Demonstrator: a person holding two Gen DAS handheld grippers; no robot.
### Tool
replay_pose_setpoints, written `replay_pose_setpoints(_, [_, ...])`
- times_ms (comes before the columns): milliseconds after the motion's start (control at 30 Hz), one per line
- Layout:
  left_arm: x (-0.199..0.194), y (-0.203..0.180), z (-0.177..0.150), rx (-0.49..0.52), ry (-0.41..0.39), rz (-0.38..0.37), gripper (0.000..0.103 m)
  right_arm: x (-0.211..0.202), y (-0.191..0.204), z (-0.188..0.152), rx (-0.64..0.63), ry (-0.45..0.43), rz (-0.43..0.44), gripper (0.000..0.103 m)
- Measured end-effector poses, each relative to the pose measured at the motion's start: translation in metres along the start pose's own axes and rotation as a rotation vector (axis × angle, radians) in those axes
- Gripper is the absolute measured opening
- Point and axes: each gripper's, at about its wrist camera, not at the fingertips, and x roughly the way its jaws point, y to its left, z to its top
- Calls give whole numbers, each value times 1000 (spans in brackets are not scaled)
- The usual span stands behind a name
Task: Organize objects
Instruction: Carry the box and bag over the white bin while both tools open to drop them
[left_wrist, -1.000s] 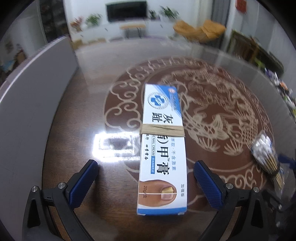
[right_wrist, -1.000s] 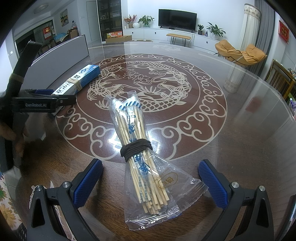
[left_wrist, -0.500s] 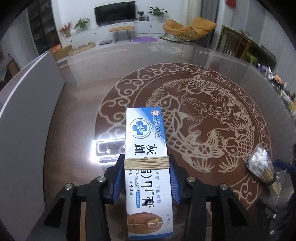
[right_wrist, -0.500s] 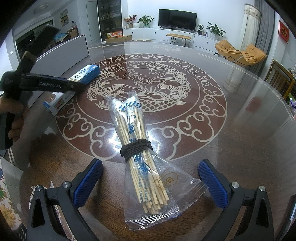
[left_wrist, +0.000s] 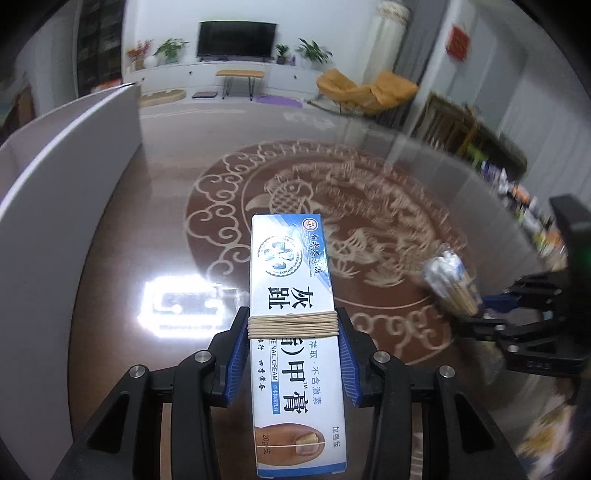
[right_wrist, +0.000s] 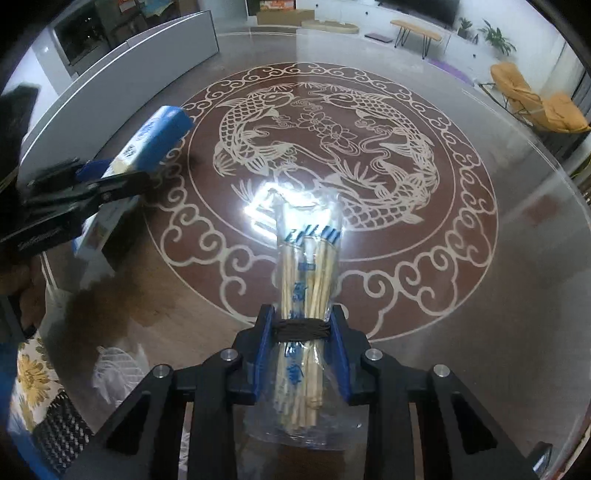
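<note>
The left gripper (left_wrist: 293, 354) is clamped on a long white-and-blue cardboard cream box (left_wrist: 295, 332) bound with a tan rubber band (left_wrist: 293, 325), lifted off the round glass-topped table with a carved fish pattern (right_wrist: 461, 295). The right gripper (right_wrist: 301, 354) has just closed on a clear plastic bag of wooden chopsticks (right_wrist: 304, 288), gripping at its dark band (right_wrist: 301, 330), held above the same table.

- The left gripper (left_wrist: 293, 350) clamps a long white-and-blue cream box (left_wrist: 295, 332) bound with beige string.
- At right, the right gripper (left_wrist: 480, 314) grips a bagged bundle of wooden sticks (left_wrist: 450, 280).
</note>
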Motion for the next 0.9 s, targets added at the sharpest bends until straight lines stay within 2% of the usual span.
replay_pose_setpoints(100, [-48,2,7,-29,-84,-35,43,-36,12,13,47,-82,64,30])
replay_pose_setpoints(200, [-106,17,14,-44,-178,-50,43,-82,44,41,39,-191,143,30])
replay_pose_setpoints(267, [-146,38,18,-58,-235,-26,43,-106,76,66,17,-249,223,30])
replay_pose_setpoints(333, [-178,72,20,-93,-259,21,44,-119,116,91,-14,-282,312,30])
replay_pose_setpoints(400, [-192,104,20,-126,-245,79,44,-120,156,115,-48,-288,400,30])
replay_pose_setpoints(467, [-197,140,17,-143,-204,191,44,-112,201,138,-92,-273,460,30])
replay_pose_setpoints(567, [-191,193,3,-194,-106,337,44,-87,260,161,-142,-222,505,30])
replay_pose_setpoints(667, [-183,233,-14,-262,-12,420,45,-51,304,169,-189,-144,509,31])
replay_pose_setpoints(700, [-183,236,-18,-272,-7,424,55,-39,315,169,-205,-116,503,34])
replay_pose_setpoints(733, [-186,241,-22,-283,-6,436,70,-29,322,169,-213,-98,491,43])
replay_pose_setpoints(800, [-191,241,-27,-276,-14,482,83,-19,325,167,-206,-93,474,51])
replay_pose_setpoints(867, [-196,238,-31,-253,-28,522,89,-21,318,163,-199,-113,471,53])
replay_pose_setpoints(900, [-200,233,-31,-241,-40,551,94,-25,315,161,-200,-128,456,59])
